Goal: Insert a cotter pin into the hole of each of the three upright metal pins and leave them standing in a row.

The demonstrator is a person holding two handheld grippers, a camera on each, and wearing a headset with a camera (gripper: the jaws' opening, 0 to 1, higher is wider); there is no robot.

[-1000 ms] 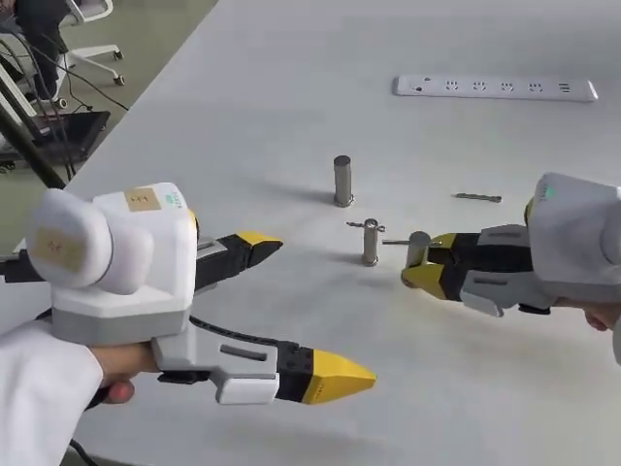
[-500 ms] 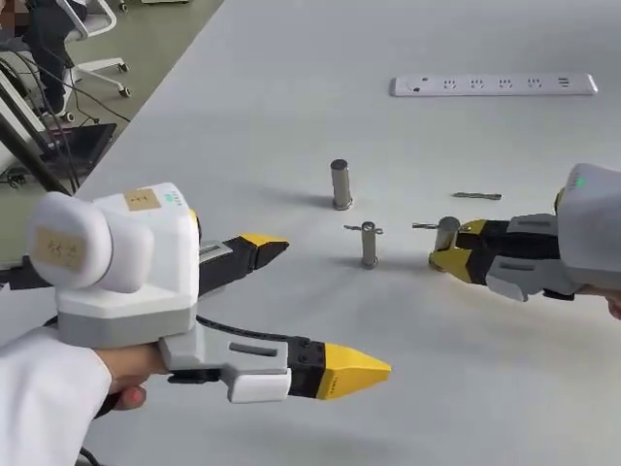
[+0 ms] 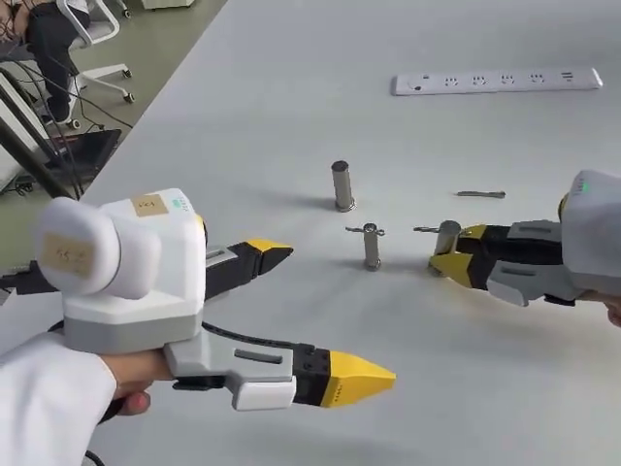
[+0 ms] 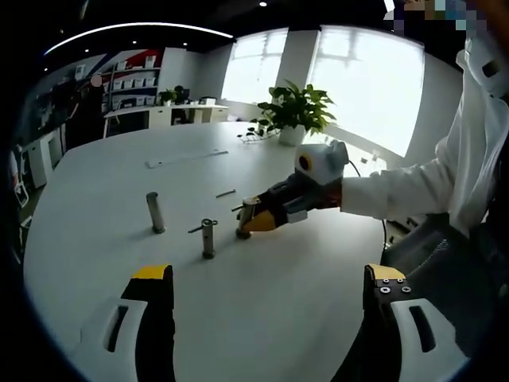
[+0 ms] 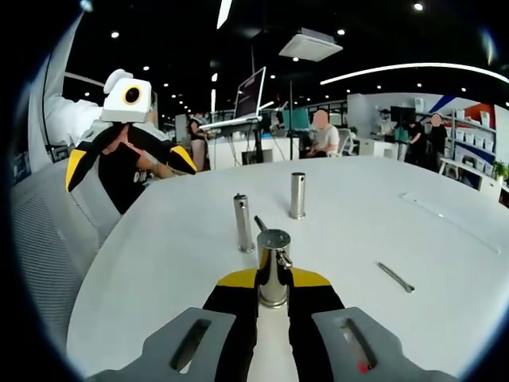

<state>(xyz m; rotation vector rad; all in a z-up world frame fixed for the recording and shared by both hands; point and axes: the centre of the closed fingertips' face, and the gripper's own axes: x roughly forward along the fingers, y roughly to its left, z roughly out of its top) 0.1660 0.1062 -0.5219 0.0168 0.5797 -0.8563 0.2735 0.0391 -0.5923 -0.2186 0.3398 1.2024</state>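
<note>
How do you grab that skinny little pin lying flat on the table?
Pinch the loose cotter pin across the middle of its thin shaft, coming straight down from above with the jaws either side of it. It lies flat on the table, so a sideways approach would likely just push it along.

From the middle upright steel pin [image 3: 372, 248], a bare steel pin [image 3: 342, 184] stands at 11 o'clock, a third steel pin [image 3: 447, 238] at 3 o'clock, and a loose metal cotter pin [image 3: 480, 194] lies at 2 o'clock.
</note>
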